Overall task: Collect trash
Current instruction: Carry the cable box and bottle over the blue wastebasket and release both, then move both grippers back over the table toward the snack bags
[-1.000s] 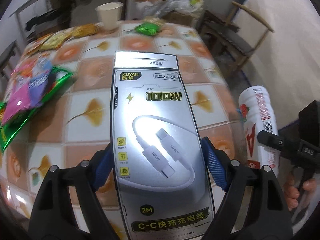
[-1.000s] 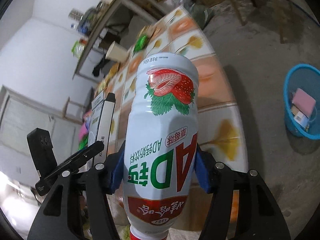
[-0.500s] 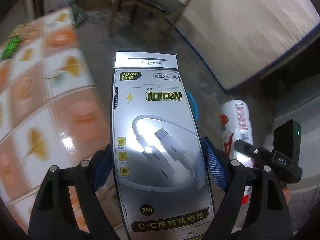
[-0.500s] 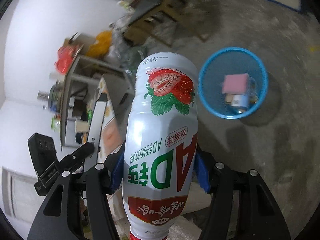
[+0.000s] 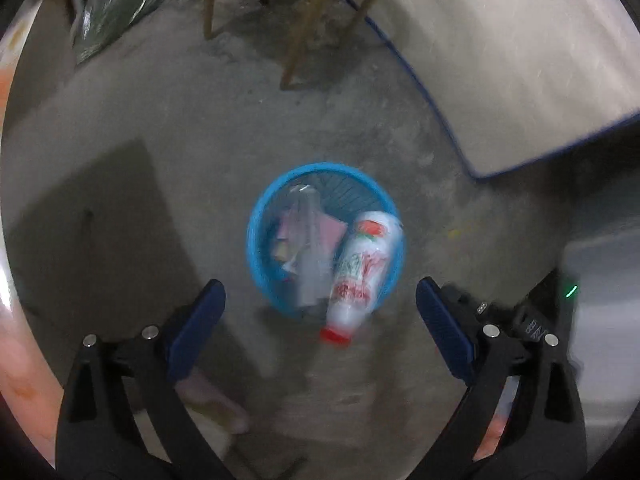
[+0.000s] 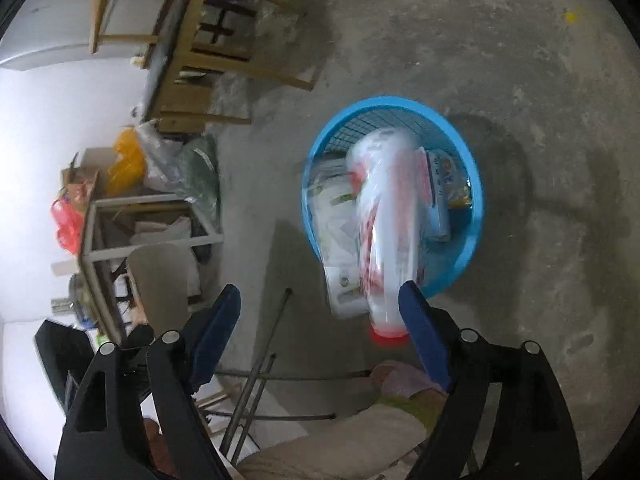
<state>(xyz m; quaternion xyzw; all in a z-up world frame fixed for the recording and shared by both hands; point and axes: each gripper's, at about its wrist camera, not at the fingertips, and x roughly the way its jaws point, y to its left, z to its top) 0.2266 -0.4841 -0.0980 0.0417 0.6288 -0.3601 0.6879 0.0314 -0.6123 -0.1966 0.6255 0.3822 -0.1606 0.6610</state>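
A blue round basket (image 5: 256,256) stands on the concrete floor below both grippers; it also shows in the right wrist view (image 6: 474,184). The white strawberry drink bottle (image 5: 360,268) is blurred and falling into it, red cap nearest me, also in the right wrist view (image 6: 384,216). The cable package (image 5: 308,240) is blurred inside the basket, also in the right wrist view (image 6: 336,224). My left gripper (image 5: 320,332) is open and empty above the basket. My right gripper (image 6: 320,332) is open and empty, the bottle just beyond its right finger.
A wooden chair (image 6: 192,52) stands beyond the basket, its legs (image 5: 304,36) showing in the left wrist view. A cluttered metal shelf (image 6: 132,224) and plastic bags (image 6: 176,168) are at left. A blue-edged mat (image 5: 500,60) lies at right. Other trash (image 6: 440,184) sits in the basket.
Both grippers swung from the table to above the basket and opened. The cable package and the drink bottle left the fingers and are dropping into the basket.
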